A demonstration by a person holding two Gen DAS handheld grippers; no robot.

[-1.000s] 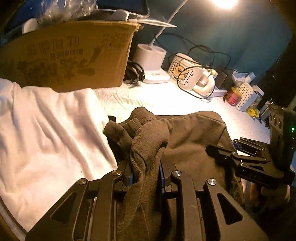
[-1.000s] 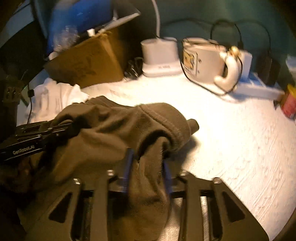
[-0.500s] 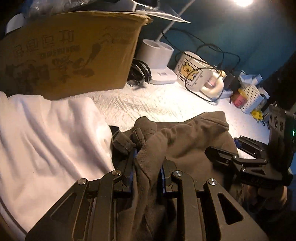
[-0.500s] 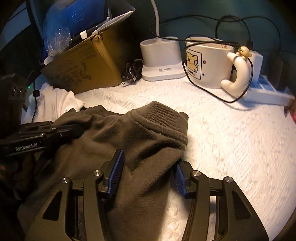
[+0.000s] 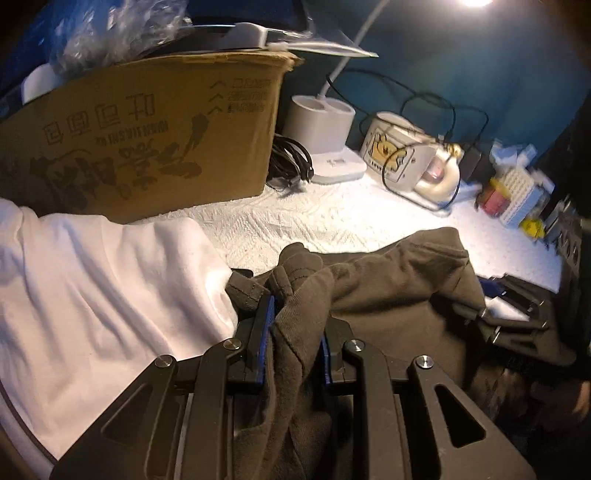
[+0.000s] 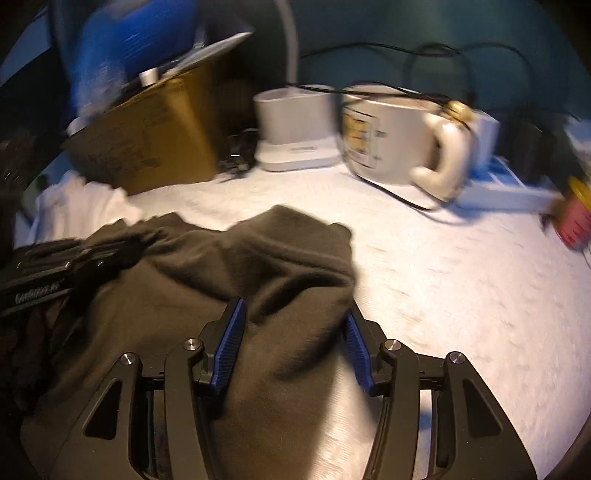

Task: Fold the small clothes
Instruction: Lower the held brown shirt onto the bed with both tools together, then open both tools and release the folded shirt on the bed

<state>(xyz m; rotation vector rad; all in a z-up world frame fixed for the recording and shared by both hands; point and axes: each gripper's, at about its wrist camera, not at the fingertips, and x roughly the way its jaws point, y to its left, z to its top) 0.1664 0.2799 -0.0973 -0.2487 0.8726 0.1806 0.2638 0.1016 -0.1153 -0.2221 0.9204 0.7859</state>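
Cardboard box (image 5: 147,136) holds crinkled plastic wrap (image 5: 114,33) — white holder (image 5: 319,118) beside it.

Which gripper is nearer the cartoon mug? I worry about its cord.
Right. The right gripper faces the cartoon mug across bare cloth; the left gripper sits farther left.

Matt brown knit garment (image 5: 399,291); white textured tablecloth (image 5: 314,225), glossy ceramic mug (image 6: 391,136), corrugated cardboard box (image 5: 147,133)
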